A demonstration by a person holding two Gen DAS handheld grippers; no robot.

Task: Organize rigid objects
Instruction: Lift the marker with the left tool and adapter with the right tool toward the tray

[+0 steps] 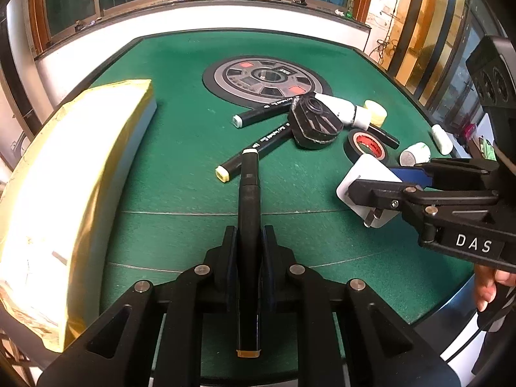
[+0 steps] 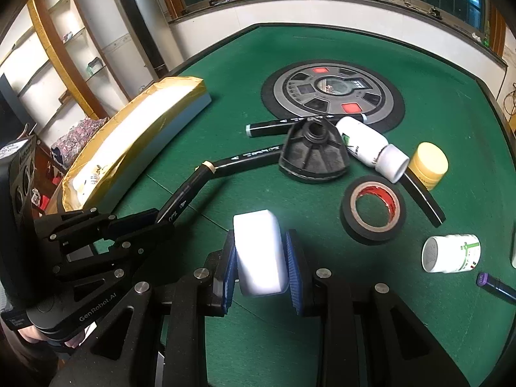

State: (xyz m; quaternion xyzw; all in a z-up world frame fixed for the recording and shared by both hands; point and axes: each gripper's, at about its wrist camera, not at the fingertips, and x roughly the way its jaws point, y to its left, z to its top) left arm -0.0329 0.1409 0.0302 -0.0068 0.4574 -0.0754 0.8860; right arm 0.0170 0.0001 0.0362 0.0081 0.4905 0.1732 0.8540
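My left gripper (image 1: 248, 238) is shut on a black marker (image 1: 248, 213) and holds it above the green table, pointing away; it also shows in the right wrist view (image 2: 151, 217) with the marker (image 2: 183, 193). My right gripper (image 2: 259, 258) is shut on a white plug adapter (image 2: 259, 251), held above the table; the left wrist view shows that gripper (image 1: 387, 182) and the adapter (image 1: 361, 177) with its metal prongs. Two more black markers (image 1: 258, 146) (image 1: 261, 113) lie on the felt.
A gold-edged box (image 1: 74, 177) lies along the table's left side. A black fan-shaped part (image 2: 314, 156), white bottle (image 2: 367, 146), yellow jar (image 2: 430, 164), black tape roll (image 2: 372, 209), small white bottle (image 2: 451, 253) and purple pen (image 2: 496, 287) lie right. A round panel (image 2: 332, 93) sits centre.
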